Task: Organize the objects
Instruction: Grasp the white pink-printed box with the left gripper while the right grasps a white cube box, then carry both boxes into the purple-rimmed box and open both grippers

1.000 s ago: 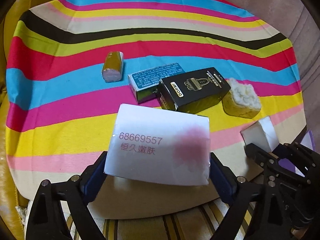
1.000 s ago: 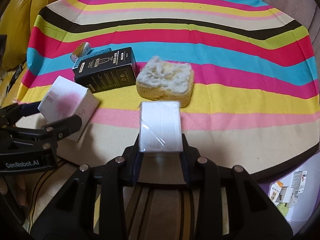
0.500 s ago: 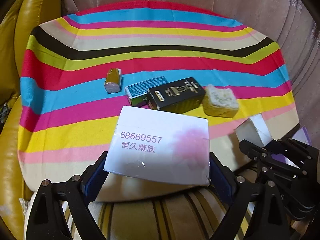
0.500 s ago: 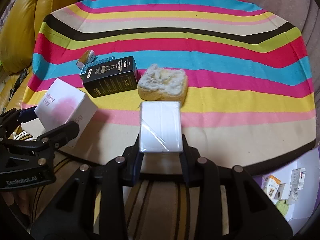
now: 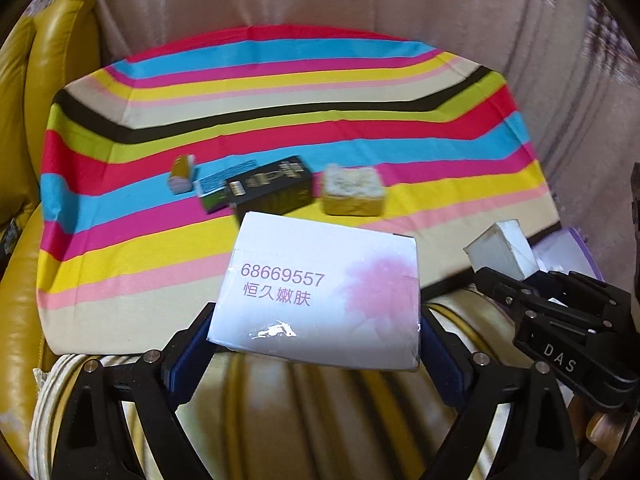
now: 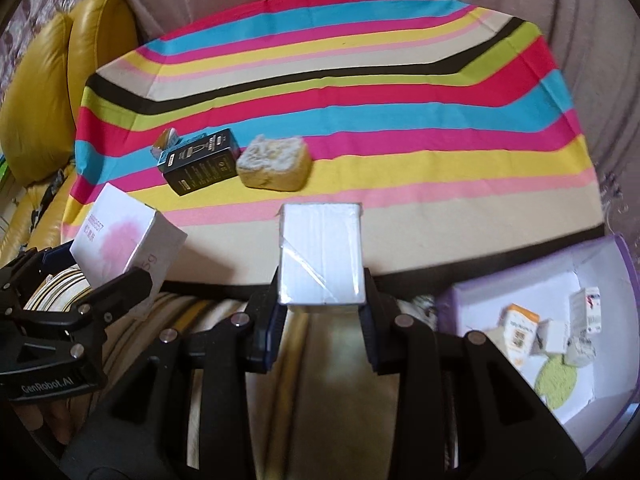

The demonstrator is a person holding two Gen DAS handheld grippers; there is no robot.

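Note:
My left gripper [image 5: 316, 350] is shut on a large white box with a pink blotch and red print [image 5: 320, 292], held above the near edge of the striped cloth [image 5: 280, 128]. It also shows in the right wrist view [image 6: 124, 244]. My right gripper [image 6: 322, 312] is shut on a small white box wrapped in film [image 6: 322, 252], seen in the left wrist view [image 5: 502, 250] too. On the cloth lie a black box [image 6: 200, 162], a yellow sponge [image 6: 276, 162], a blue box [image 5: 222, 186] and a small gold packet [image 5: 182, 172].
A purple-rimmed open box [image 6: 560, 300] at the lower right holds several small cartons and a green disc. A yellow leather cushion [image 6: 48, 92] stands at the left. Pale curtain fabric [image 5: 320, 0] hangs behind the cloth. A striped cushion [image 5: 320, 420] lies below the grippers.
Both grippers have pulled back and up from the cloth with their boxes. The objects on the cloth look smaller, and the purple-rimmed box has come into the right wrist view.

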